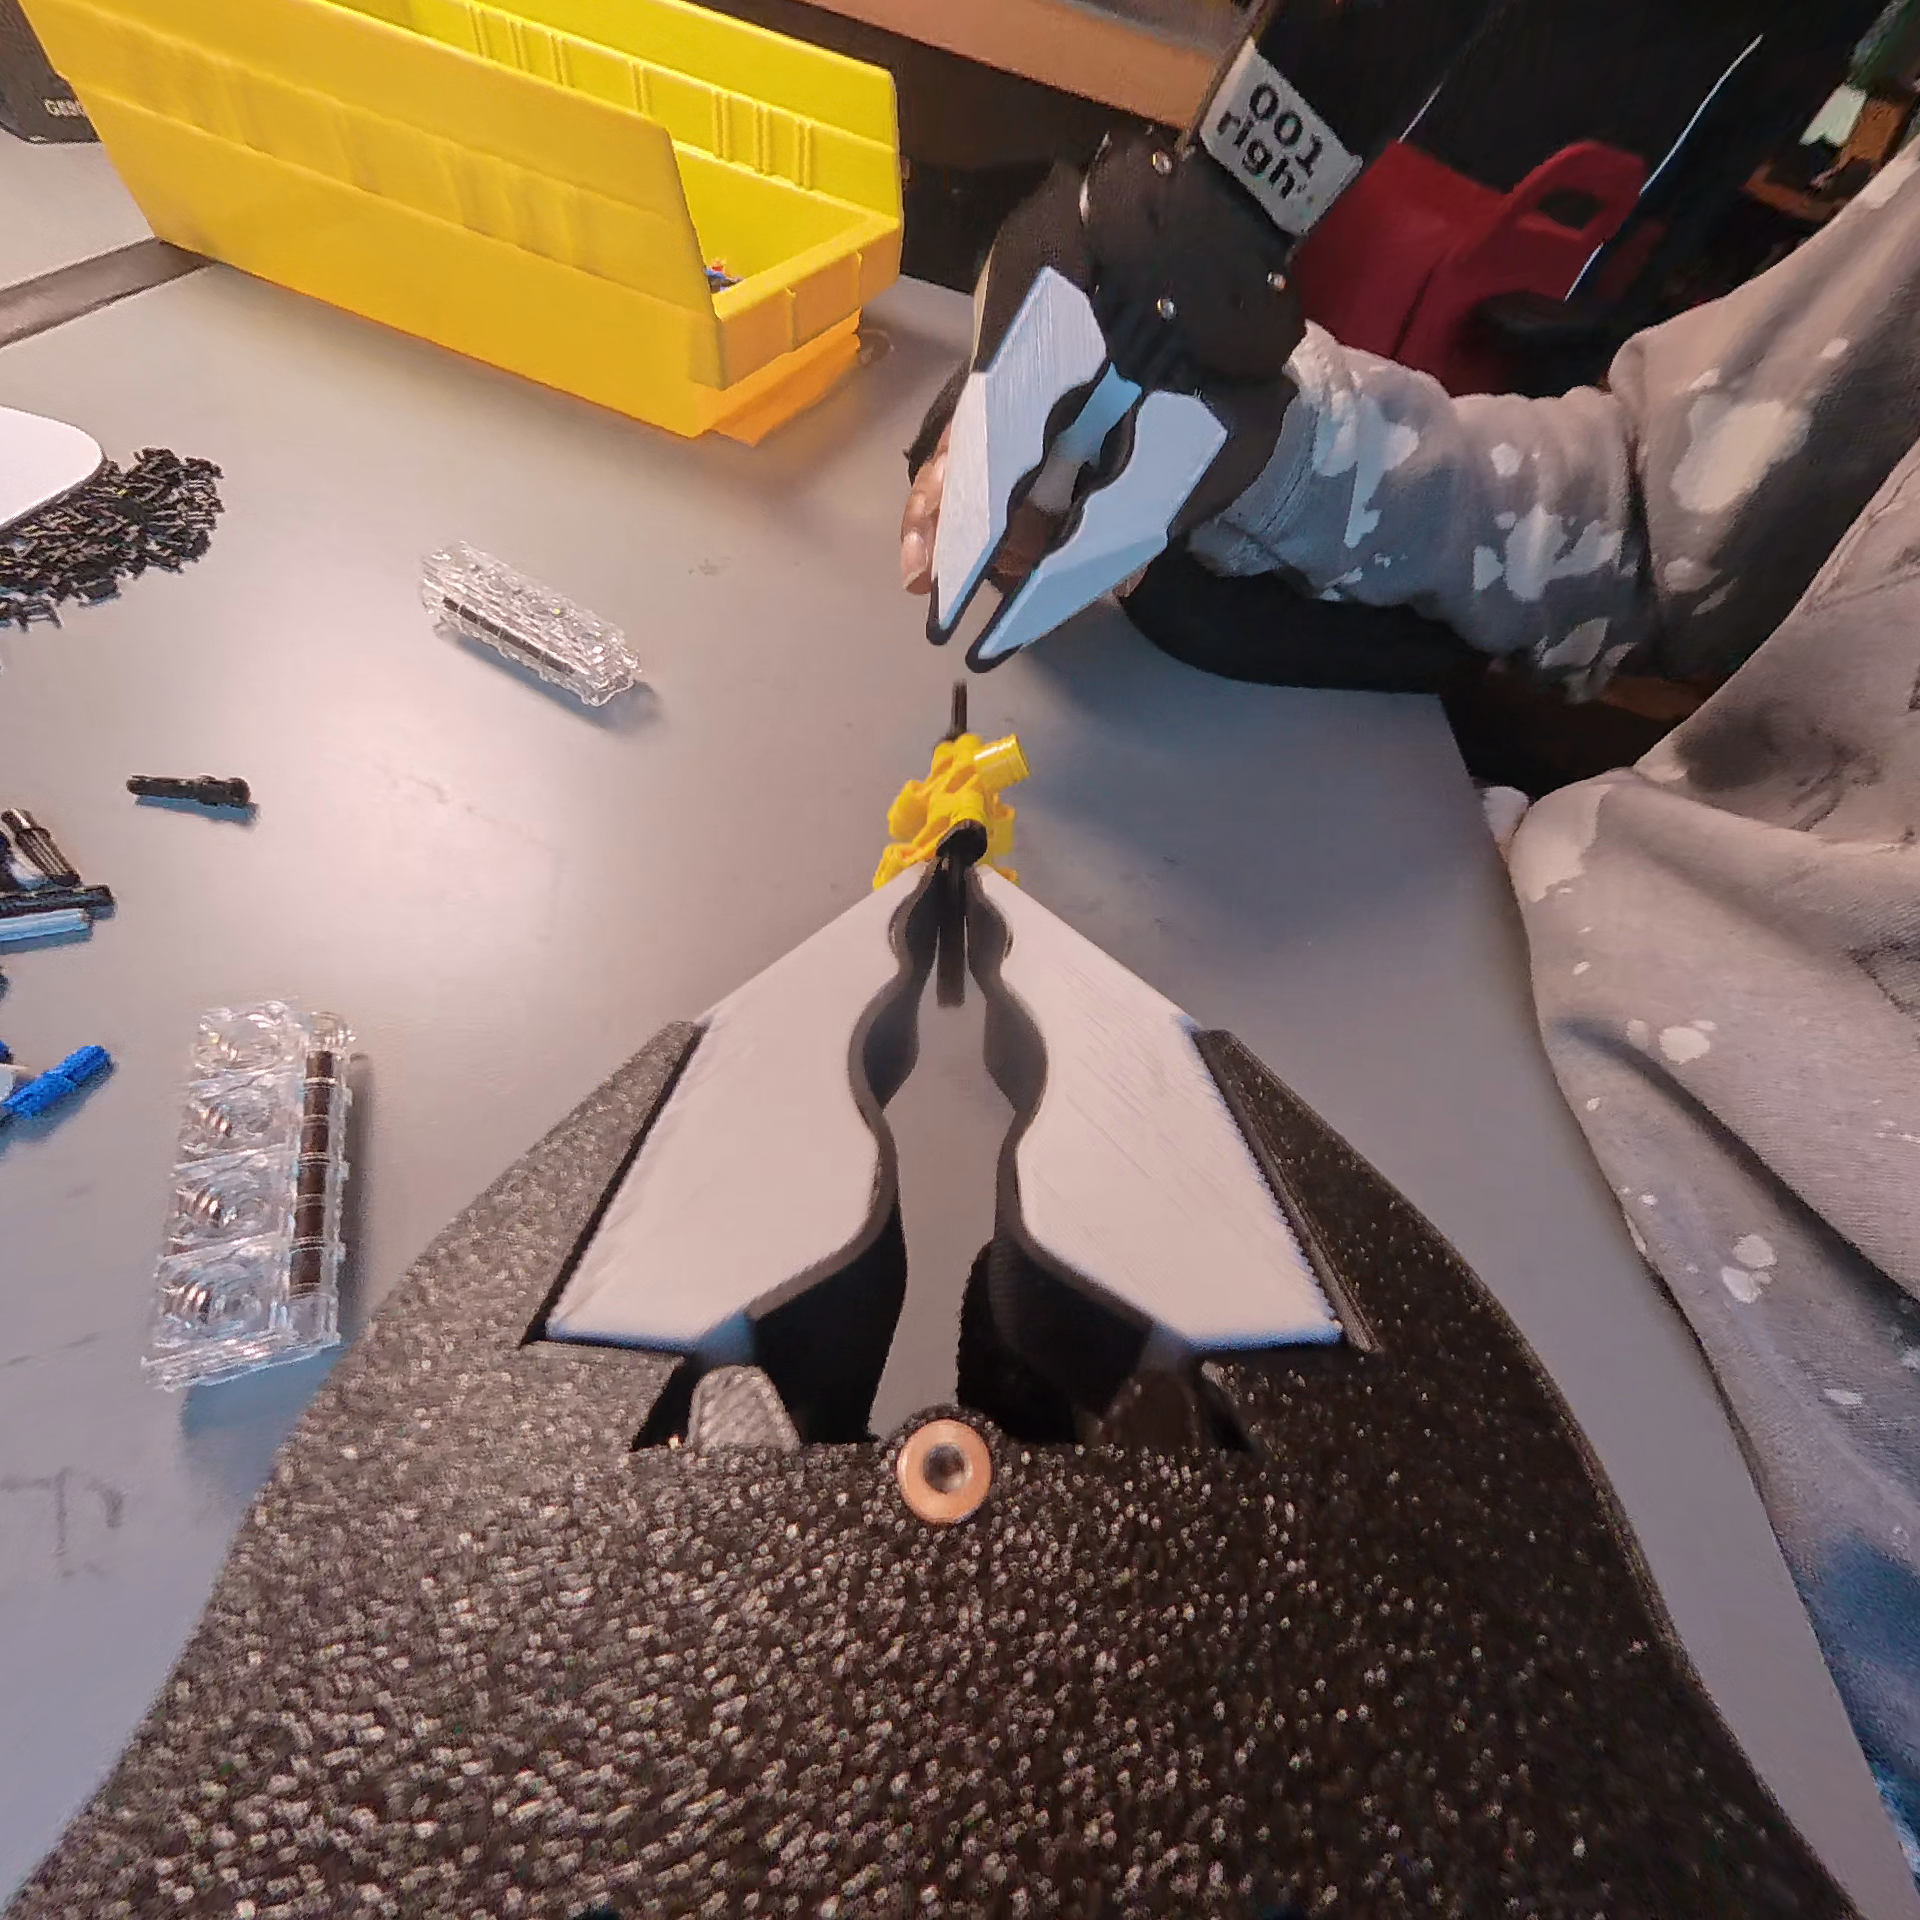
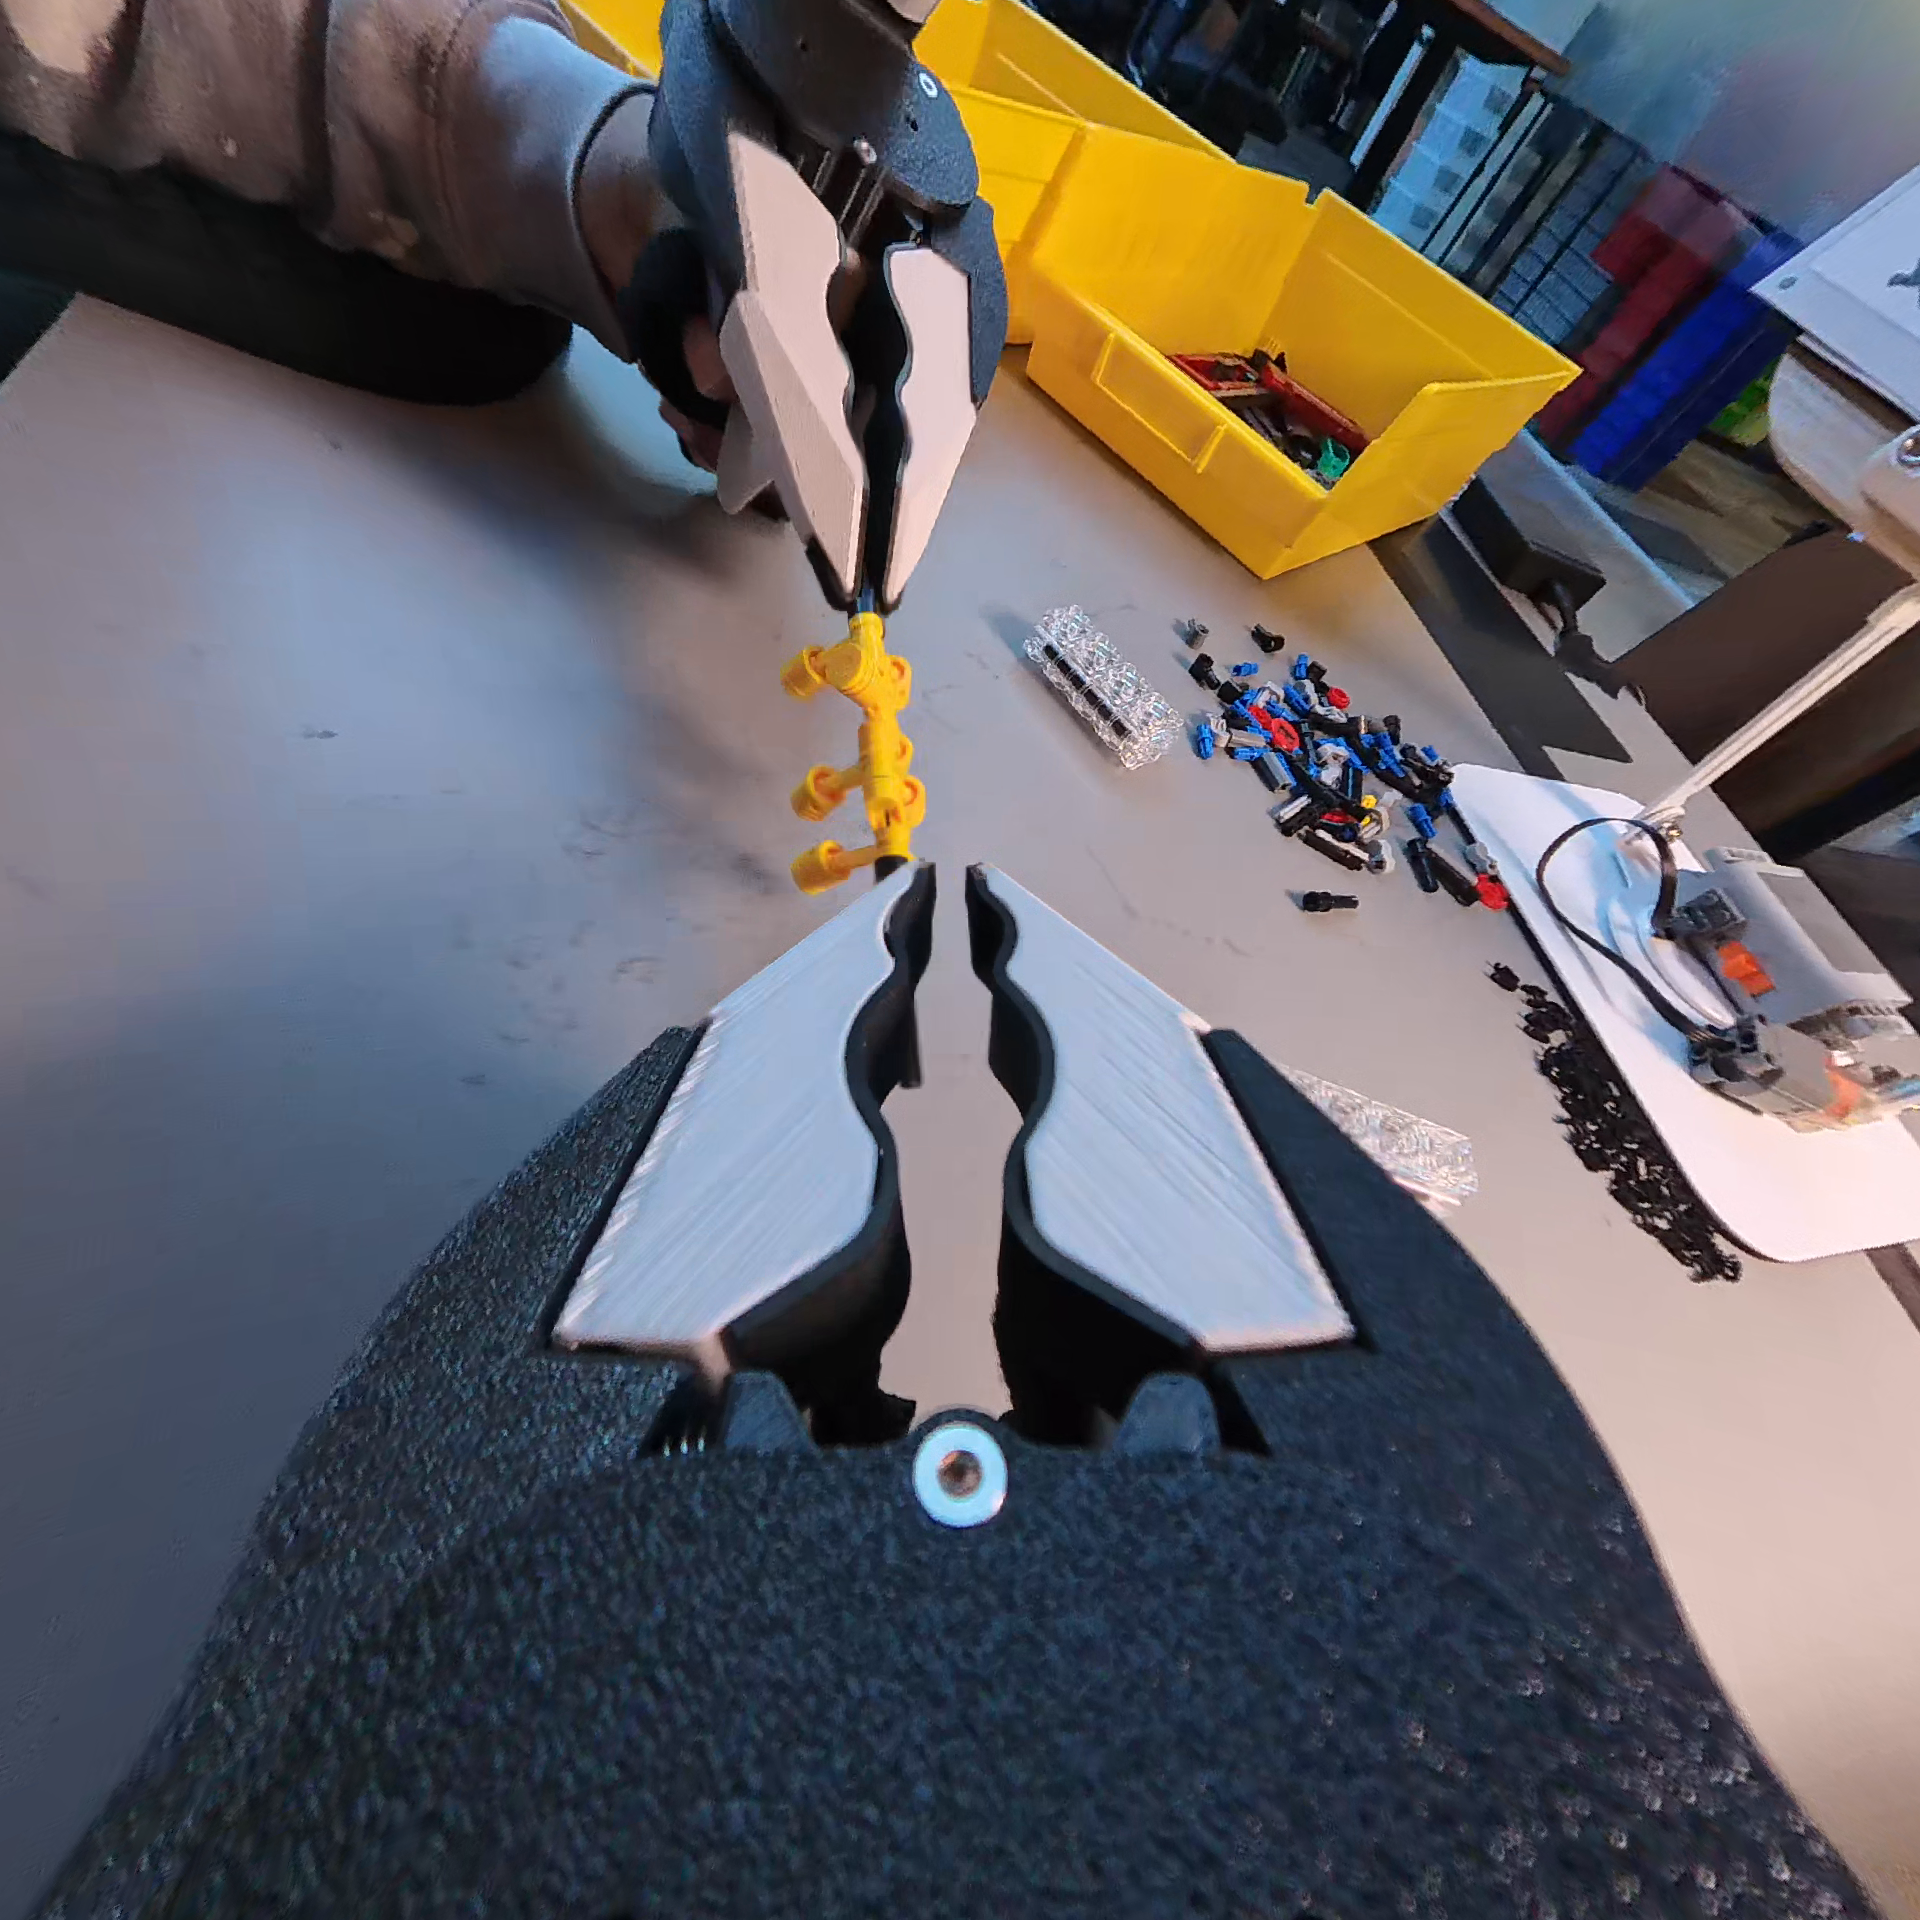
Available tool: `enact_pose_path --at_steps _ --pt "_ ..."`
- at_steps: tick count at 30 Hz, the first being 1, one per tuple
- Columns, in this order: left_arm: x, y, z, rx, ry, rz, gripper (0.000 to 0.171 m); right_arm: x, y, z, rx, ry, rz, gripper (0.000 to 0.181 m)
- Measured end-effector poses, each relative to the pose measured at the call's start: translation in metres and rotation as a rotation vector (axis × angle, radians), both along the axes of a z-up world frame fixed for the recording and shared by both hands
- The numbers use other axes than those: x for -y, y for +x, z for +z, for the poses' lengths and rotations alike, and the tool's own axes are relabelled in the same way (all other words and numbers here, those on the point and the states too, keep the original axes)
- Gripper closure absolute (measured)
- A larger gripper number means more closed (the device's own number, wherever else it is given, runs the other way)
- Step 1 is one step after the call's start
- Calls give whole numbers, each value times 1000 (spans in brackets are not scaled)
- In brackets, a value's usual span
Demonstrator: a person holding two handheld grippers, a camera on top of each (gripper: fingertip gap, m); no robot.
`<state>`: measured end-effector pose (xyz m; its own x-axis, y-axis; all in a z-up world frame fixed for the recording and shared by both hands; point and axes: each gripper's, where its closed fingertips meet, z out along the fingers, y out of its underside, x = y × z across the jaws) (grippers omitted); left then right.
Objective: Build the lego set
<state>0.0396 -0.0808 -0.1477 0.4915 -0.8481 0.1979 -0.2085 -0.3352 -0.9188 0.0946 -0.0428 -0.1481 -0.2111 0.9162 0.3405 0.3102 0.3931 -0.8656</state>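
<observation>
My left gripper (image 1: pixel 951 868) is clenched on the black axle (image 1: pixel 949 940), and I hold it by one end so that the row of yellow connectors (image 2: pixel 868 753) threaded on it stays free in the air above the grey table (image 1: pixel 623 831). The axle passes through all the yellow pieces, and its far tip (image 1: pixel 958 704) comes out on the other side, pointing toward my right gripper (image 1: pixel 961 649). The fingers (image 2: pixel 914 904) of the right gripper are a little apart and hold nothing; in the right wrist view they sit just beside the free end of the axle, seemingly not touching it. I judge that I keep them there to take this end, or to push a connector along, but I cannot know which. Farther out, on the table, lie two clear bricks (image 1: pixel 530 623) with dark cores, a single black pin (image 1: pixel 190 790), a heap of small black parts (image 1: pixel 104 530) and a mixed pile of blue, red and grey pieces (image 2: pixel 1340 769), all near for the next steps. Behind them stands a yellow bin (image 2: pixel 1288 416) with more parts.
</observation>
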Motion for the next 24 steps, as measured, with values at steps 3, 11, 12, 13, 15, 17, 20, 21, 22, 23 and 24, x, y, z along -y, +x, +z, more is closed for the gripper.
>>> enact_pose_path --at_steps 3,11,12,13,15,17,20,21,22,23,24 --pt "0 -3 8 54 -4 5 168 0 0 -3 17 13 -1 175" --pt "-9 -9 20 197 -109 85 168 4 -2 -9 55 10 -2 166" --pt "-12 -10 25 250 -141 97 168 4 -4 -11 67 22 -12 163" --pt "-14 -11 28 298 -175 109 168 1 -7 -14 78 48 -37 160" --pt "-18 -13 32 377 -236 129 168 -4 -12 -17 91 115 -84 166" --pt "-21 -16 32 441 -297 150 168 -6 -15 -12 68 138 -99 177" --pt "-21 -20 34 504 -337 156 168 -5 -15 2 23 -15 -89 178" --pt "-20 -20 36 514 -338 149 168 -3 -14 4 20 -82 -74 178" --pt "-19 -19 37 519 -336 142 168 -1 -13 6 17 -138 -60 178" --pt "-19 -18 37 519 -332 137 168 2 -12 6 22 -192 -46 178" --pt "-18 -18 38 516 -324 131 167 3 -12 7 27 -231 -38 178"
